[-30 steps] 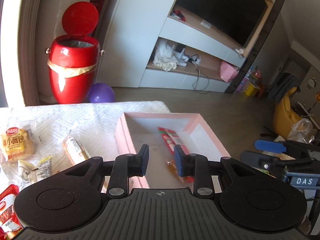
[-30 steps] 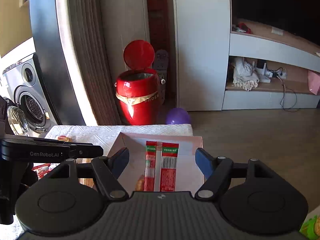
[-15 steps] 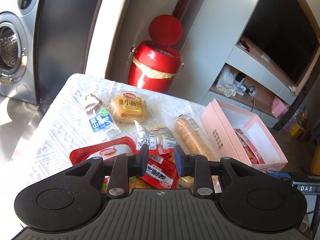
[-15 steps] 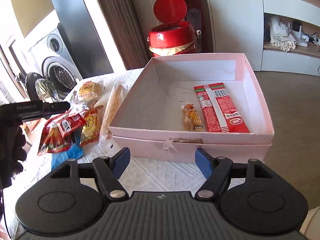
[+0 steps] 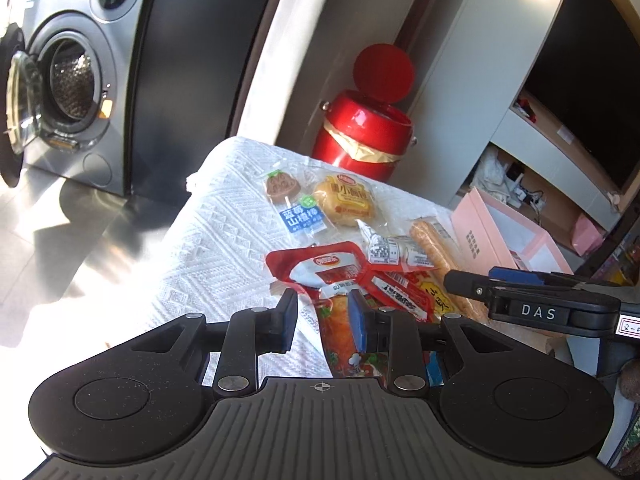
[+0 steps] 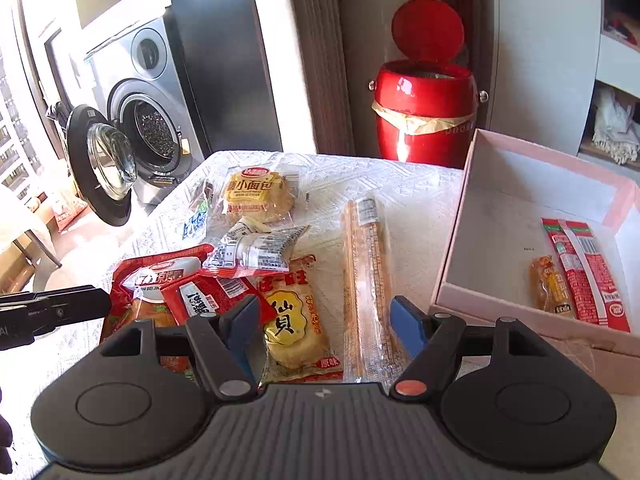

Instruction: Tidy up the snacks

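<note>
Left wrist view: both grippers over the snack pile

Left wrist camera showed the left gripper (image 5: 322,316) narrowly parted above a red pouch (image 5: 320,266), gripping nothing. Right gripper (image 6: 325,322) stood wide open and empty over a rice cracker pack (image 6: 294,316) and a long biscuit pack (image 6: 370,280). Snacks lay heaped on the counter (image 5: 208,248); the pink box (image 6: 516,224) beside them held a red stick pack (image 6: 588,272) and a small yellow snack (image 6: 550,286)

We look down close over each hand-held gripper at the bench (image 5: 224,240); both views share the snacks (image 6: 256,196) and bin (image 5: 360,136).
</note>
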Available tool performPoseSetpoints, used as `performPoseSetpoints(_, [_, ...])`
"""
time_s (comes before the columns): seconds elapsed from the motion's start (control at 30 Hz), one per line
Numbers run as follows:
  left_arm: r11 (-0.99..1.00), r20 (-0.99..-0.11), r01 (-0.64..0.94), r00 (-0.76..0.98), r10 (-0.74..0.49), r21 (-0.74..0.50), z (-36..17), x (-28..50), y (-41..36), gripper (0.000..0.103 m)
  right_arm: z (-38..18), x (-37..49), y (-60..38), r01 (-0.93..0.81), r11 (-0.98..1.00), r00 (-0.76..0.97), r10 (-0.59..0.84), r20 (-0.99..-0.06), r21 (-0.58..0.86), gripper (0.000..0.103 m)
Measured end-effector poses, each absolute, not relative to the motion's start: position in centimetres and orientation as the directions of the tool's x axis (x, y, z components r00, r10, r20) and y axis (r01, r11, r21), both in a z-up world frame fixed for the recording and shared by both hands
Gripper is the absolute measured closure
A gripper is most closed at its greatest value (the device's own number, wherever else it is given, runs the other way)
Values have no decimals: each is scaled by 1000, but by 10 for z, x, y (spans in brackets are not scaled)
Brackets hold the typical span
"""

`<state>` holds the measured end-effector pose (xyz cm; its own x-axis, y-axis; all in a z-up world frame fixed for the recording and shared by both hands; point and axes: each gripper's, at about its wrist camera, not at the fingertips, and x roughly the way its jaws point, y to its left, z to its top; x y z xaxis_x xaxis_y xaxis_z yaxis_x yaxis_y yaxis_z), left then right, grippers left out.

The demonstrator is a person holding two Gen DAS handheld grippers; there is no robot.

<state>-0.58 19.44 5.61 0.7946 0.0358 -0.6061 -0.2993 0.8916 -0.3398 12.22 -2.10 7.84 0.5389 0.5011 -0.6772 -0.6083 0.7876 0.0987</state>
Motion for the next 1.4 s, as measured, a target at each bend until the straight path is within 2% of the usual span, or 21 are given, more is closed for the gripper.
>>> performPoseSetpoints(0.13, [863, -630, -360, 774, 65, -353, 45, -10, 207, 72, 94, 103, -7, -673, 737, 551, 558, -621, 64, 29])
performPoseSetpoints(0.4, [836, -610, -367, 791, 49, -408, 45, -24, 218, 72, 72, 121, 41, -715, 676, 373, 585, -720, 178, 26])
performPoseSetpoints(0.5, [826, -606, -377, 793, 55, -418, 46, -26, 221, 72, 65, 124, 52, -705, 667, 335, 614, -715, 242, 23])
performPoseSetpoints(0.57, [826, -606, -370, 794, 43, -426, 46, -27, 222, 72, 61, 123, 54, -706, 645, 277, 632, -724, 293, 27])
performPoseSetpoints(0.63, [829, -609, -358, 793, 26, -429, 44, -26, 221, 72, 59, 117, 47, -715, 624, 244, 647, -722, 317, 37])
performPoseSetpoints(0.73, [836, -607, -329, 795, -6, -438, 42, -19, 216, 72, 63, 101, 19, -712, 623, 244, 652, -717, 324, 46])
performPoseSetpoints(0.9, [860, -591, -239, 802, -87, -451, 46, 0, 194, 72, 75, 76, -41, -681, 665, 292, 629, -720, 305, 51])
performPoseSetpoints(1.0, [902, -578, -179, 811, -91, -392, 60, 20, 184, 72, 83, 66, -83, -645, 722, 381, 586, -715, 248, 51])
performPoseSetpoints(1.07, [926, -579, -203, 815, -21, -319, 70, 44, 189, 72, 83, 60, -105, -606, 780, 471, 509, -720, 155, 48])
performPoseSetpoints(1.1, [927, -589, -229, 808, 10, -298, 72, 55, 193, 72, 83, 58, -112, -592, 798, 502, 479, -720, 118, 43])
performPoseSetpoints(1.17, [907, -622, -298, 781, 53, -298, 72, 88, 211, 72, 76, 52, -128, -555, 831, 565, 411, -715, 39, 40])
performPoseSetpoints(1.2, [888, -635, -328, 770, 54, -322, 70, 105, 222, 72, 72, 50, -133, -540, 842, 584, 387, -714, 15, 33])
performPoseSetpoints(1.23, [864, -652, -365, 756, 57, -347, 65, 126, 236, 72, 68, 49, -137, -526, 851, 598, 367, -712, -3, 29])
performPoseSetpoints(1.27, [849, -671, -400, 738, 75, -345, 60, 141, 244, 72, 62, 47, -141, -510, 860, 609, 350, -712, -14, 29])
performPoseSetpoints(1.37, [848, -729, -456, 672, 129, -271, 46, 174, 253, 71, 46, 46, -149, -466, 885, 606, 318, -729, -1, 28])
performPoseSetpoints(1.4, [860, -743, -451, 655, 138, -238, 39, 182, 253, 63, 42, 44, -152, -455, 891, 616, 324, -718, 12, 25])
